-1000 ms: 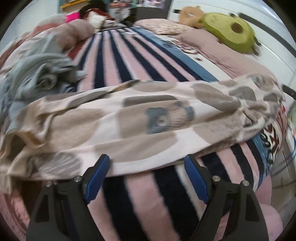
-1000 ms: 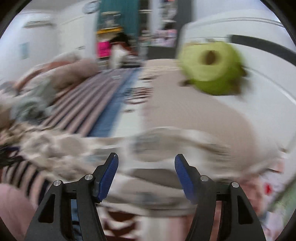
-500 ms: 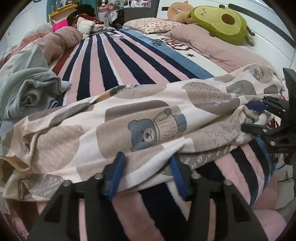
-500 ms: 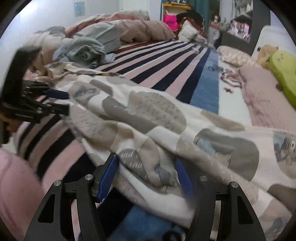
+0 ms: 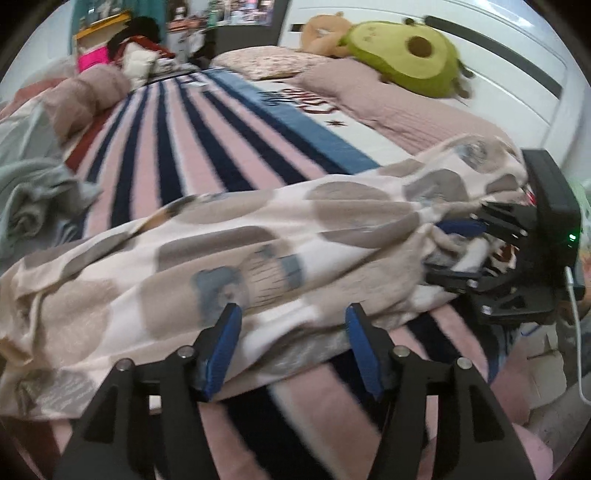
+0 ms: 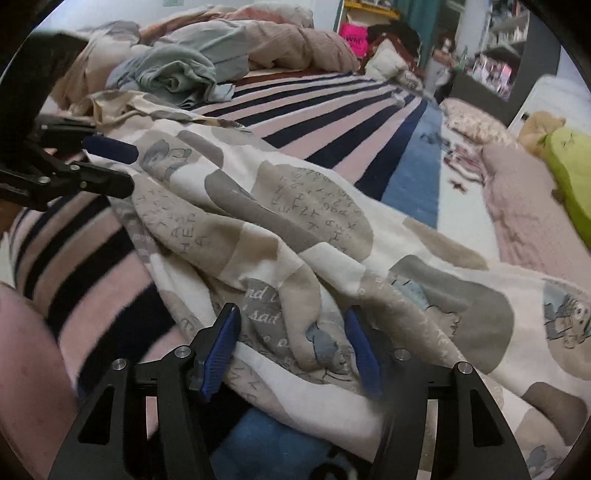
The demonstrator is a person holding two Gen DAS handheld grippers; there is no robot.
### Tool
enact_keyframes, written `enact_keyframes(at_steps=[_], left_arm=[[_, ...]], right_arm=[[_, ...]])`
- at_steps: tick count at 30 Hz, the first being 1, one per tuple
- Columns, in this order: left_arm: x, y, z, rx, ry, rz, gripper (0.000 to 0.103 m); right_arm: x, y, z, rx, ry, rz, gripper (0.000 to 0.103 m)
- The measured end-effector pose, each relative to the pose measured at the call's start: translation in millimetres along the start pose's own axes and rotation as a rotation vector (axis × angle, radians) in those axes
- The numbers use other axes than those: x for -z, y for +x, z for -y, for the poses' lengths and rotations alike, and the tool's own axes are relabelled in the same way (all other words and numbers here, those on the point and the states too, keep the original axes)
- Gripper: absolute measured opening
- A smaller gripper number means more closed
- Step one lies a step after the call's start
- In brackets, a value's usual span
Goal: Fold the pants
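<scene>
The pants (image 5: 258, 258) are cream with grey and beige patches and bear prints. They lie crosswise on a pink and navy striped blanket (image 5: 192, 147). My left gripper (image 5: 291, 343) is open, its blue pads at the near edge of the fabric with cloth between them. My right gripper (image 6: 291, 343) is open too, with bunched fabric of the pants (image 6: 295, 236) between its pads. The right gripper also shows at the right in the left wrist view (image 5: 461, 251). The left gripper shows at the left in the right wrist view (image 6: 107, 166).
A green avocado plush (image 5: 406, 55) and a tan plush (image 5: 321, 31) lie on pink pillows at the head. A grey-blue garment (image 6: 173, 70) and a pink duvet (image 6: 295, 44) are heaped along one side. The bed edge is close to both grippers.
My left gripper has opened wider again at the pants' near edge after narrowing. The right gripper has stayed at the bunched end. The pants are pulled a little more along the bed.
</scene>
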State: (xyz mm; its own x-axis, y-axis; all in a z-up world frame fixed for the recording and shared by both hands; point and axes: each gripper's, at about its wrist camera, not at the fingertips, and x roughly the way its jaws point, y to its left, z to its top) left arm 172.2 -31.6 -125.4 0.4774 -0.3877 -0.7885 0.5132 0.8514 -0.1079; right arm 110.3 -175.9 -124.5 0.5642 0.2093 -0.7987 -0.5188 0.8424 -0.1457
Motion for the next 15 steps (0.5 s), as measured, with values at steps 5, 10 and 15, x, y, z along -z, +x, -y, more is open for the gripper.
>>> enact_keyframes(at_steps=[5,10,15], left_arm=[[-6,15,22,0.033,0.069,-0.020,0.054],[-1,19,23,0.026,0.077,-0.061,0.034],[16,8,19,0.005,0.073,-0.081,0.023]], right_arm=[[-1,-1,10,0.091,0.051,0.034,0.006],[1,-25,23,-0.014,0.130,0.101,0.003],[12,-40,20,-0.154,0.146,0.074,0.003]])
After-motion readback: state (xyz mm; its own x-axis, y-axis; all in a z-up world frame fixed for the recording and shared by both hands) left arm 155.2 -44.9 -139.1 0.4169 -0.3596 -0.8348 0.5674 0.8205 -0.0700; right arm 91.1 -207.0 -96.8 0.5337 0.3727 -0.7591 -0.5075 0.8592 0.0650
